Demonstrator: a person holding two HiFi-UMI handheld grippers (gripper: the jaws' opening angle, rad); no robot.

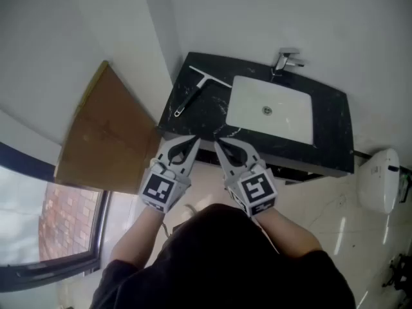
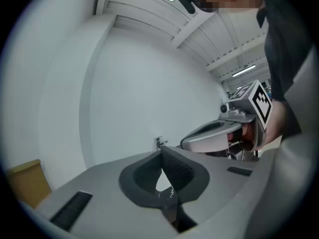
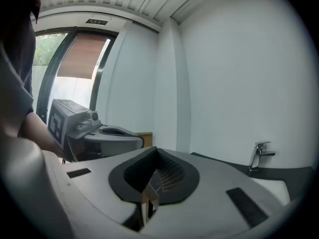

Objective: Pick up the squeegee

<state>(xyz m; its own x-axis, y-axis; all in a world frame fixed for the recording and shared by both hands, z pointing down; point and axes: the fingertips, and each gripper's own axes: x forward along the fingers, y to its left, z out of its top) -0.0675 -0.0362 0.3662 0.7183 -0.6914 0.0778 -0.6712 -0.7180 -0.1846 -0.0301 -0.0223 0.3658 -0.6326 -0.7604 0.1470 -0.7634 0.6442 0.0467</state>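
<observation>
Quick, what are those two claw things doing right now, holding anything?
Left gripper: closed, holding nothing.
Right gripper: closed, holding nothing.

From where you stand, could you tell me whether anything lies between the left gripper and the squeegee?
Nothing visible does: only bare black marble countertop separates the left gripper from the black-handled, pale-bladed squeegee lying left of the white basin.

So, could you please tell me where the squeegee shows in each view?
Head view: squeegee on the black counter's left end, beside the sink.
Left gripper view: not in it.
Right gripper view: not in it.
Shared landmark: the faucet in all three, left, right.
</observation>
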